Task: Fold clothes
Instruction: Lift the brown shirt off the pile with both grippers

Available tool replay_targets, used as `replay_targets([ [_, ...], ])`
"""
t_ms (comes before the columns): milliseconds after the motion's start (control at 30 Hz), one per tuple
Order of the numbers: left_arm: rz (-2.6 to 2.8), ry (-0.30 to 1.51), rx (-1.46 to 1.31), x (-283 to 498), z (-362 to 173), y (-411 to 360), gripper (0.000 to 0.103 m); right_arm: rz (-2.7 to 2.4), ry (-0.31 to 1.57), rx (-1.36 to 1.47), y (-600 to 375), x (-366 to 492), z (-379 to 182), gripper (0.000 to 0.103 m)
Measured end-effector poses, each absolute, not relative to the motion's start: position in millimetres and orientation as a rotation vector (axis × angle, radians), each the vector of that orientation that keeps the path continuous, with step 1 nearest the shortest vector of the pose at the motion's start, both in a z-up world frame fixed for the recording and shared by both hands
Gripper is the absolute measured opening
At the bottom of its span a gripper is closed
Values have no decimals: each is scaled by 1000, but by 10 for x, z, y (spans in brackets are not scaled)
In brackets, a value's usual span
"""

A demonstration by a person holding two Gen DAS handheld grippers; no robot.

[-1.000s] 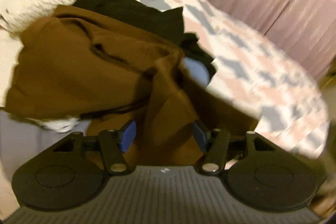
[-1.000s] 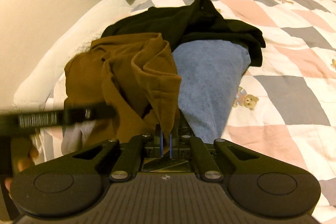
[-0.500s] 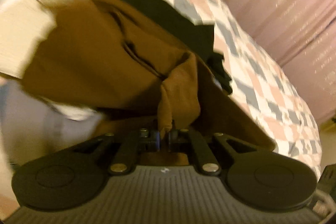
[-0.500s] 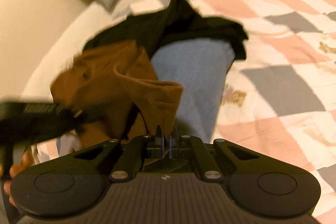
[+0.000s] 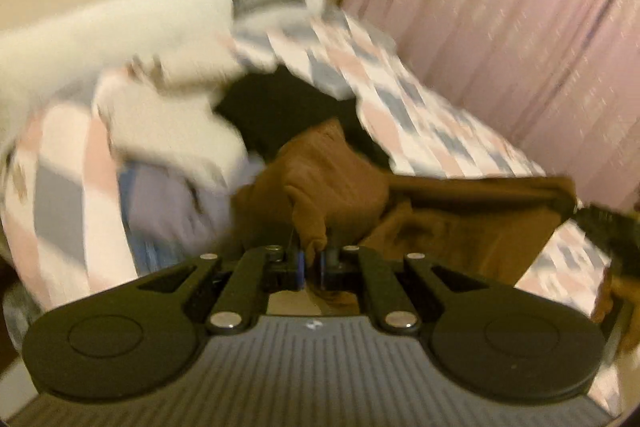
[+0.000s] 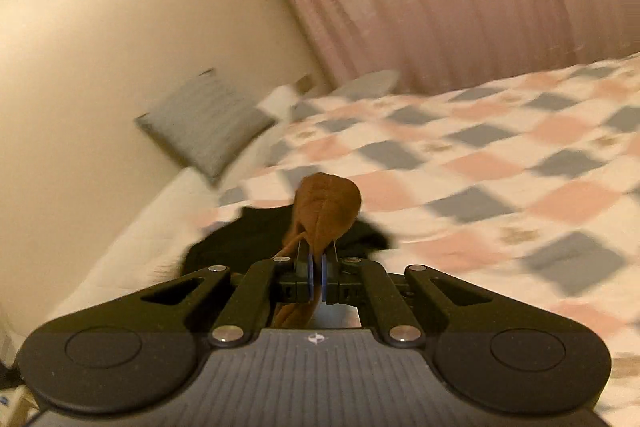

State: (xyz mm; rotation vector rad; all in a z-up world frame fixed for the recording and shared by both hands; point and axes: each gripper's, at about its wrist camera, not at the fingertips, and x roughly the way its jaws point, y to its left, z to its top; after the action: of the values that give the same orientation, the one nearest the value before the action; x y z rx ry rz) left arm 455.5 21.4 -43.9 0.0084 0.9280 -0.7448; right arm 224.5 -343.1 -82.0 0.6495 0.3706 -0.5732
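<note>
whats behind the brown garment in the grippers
Behind the brown garment lies a black garment on the checked quilt; how far the black one runs beneath is hidden, and the picture is blurred.

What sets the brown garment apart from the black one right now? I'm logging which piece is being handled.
The brown garment is pinched in both grippers, left gripper and right gripper; the black garment is held by neither. The brown one is lifted and stretched out; the black one lies crumpled on the checkered quilt. Both are dark, unfolded clothes.
</note>
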Motion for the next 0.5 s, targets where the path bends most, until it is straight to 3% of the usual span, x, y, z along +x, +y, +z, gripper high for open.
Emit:
replay_targets([
  [133,-737,1169,71,3596,-1091,305,5,-704,511,650,-3366,1024,-924,3],
  [300,-607,1418,153,2705,-1922,510,8,-827,914,773,-3059,-376,-1630,7],
  [400,-547,1407,244,2386,-2048,507,8,-825,1132,887,-2862,-971,-2095,16],
  [500,-552,1335,310,2172,-2005,387,17,-773,1204,805,-2779,-1091,-2177,25],
])
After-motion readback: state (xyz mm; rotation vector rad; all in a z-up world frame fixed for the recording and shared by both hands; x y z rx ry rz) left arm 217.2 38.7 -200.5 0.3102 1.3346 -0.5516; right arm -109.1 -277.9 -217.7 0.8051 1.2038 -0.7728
